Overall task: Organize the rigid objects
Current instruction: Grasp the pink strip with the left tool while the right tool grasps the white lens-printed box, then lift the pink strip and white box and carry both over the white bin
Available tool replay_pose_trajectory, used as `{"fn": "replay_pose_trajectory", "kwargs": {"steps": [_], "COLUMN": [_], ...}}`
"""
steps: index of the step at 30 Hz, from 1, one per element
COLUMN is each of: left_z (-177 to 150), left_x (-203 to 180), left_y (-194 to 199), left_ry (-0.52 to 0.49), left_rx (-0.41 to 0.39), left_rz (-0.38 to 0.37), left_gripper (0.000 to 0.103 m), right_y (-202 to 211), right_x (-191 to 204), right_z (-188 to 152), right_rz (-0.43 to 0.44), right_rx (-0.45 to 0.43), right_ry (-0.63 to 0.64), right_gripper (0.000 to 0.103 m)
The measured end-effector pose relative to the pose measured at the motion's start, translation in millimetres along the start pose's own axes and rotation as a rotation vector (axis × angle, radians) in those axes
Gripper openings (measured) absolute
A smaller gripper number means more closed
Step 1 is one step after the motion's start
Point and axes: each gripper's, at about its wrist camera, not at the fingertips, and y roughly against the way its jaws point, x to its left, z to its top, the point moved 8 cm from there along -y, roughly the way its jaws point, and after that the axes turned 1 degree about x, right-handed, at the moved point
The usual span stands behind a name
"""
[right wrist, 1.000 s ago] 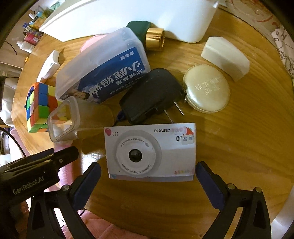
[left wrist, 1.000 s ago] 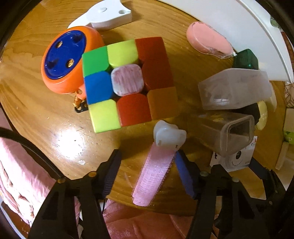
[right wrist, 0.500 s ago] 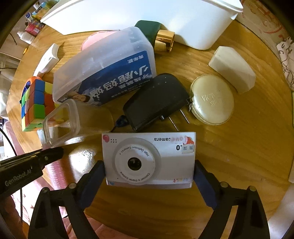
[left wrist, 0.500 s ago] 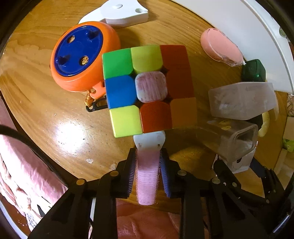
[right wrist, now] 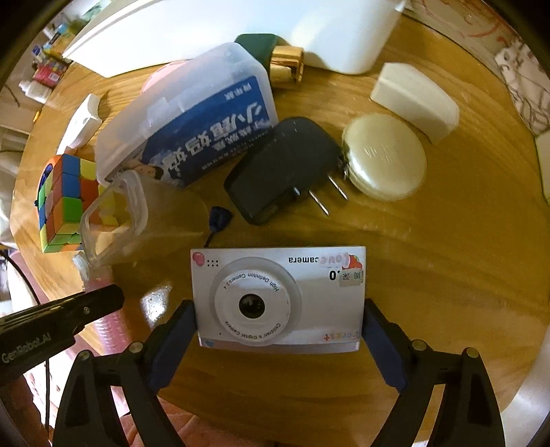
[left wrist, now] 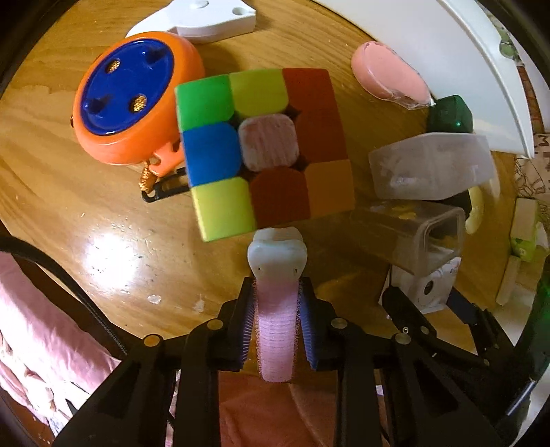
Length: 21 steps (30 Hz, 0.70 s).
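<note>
pink velcro roller [left wrist: 276, 330] with white cap, pinched upright; white toy camera [right wrist: 278, 298] (lens up) lies flat.

Both views come from fisheye cameras mounted on the hand-held grippers, each looking steeply down along its own two fingers at the round wooden table [left wrist: 86, 213], from close above. The left wrist view sits low over the puzzle cube [left wrist: 264, 151], which fills its centre. The right wrist view looks almost straight down on the toy camera [right wrist: 278, 299] (its print reads upside down from here). The views overlap: the cube [right wrist: 65, 203], the clear plastic jar [left wrist: 422, 237] [right wrist: 137, 223], the toy camera [left wrist: 429, 285] and the white bin [left wrist: 447, 51] [right wrist: 240, 24] appear in both.
</note>
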Motion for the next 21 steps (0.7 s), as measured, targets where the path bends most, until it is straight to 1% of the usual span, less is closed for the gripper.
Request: {"fn": "replay_pose_trajectory", "kwargs": {"steps": [3, 4, 9, 12, 13, 16, 19, 21], "left_z": [-2, -2, -8, -10, -12, -15, -19, -20], "left_x": [4, 5, 15, 15, 15, 15, 15, 14], "left_y": [2, 2, 15, 31, 34, 47, 61, 73], "left_ry": [-0.019, -0.027, -0.081, -0.129, -0.142, -0.195, -0.247, -0.283], "left_rx": [-0.009, -0.012, -0.032, -0.043, -0.047, -0.061, -0.061, -0.073], "left_rz": [-0.007, -0.009, -0.013, -0.013, -0.013, -0.017, -0.036, -0.032], "left_gripper": [0.026, 0.026, 0.026, 0.026, 0.026, 0.026, 0.026, 0.026], "right_y": [1, 4, 4, 11, 15, 27, 39, 48], "right_x": [3, -2, 7, 14, 22, 29, 35, 40], "right_z": [-11, -18, -27, -34, -35, -39, -44, -44], "right_rz": [0.006, 0.008, -0.010, -0.020, -0.027, -0.047, -0.054, -0.058], "right_rx": [0.003, 0.003, -0.021, -0.052, -0.062, -0.101, -0.135, -0.159], "right_ry": [-0.035, -0.044, -0.089, -0.119, -0.130, -0.167, -0.204, -0.232], "right_gripper": [0.093, 0.093, 0.092, 0.092, 0.092, 0.092, 0.092, 0.092]}}
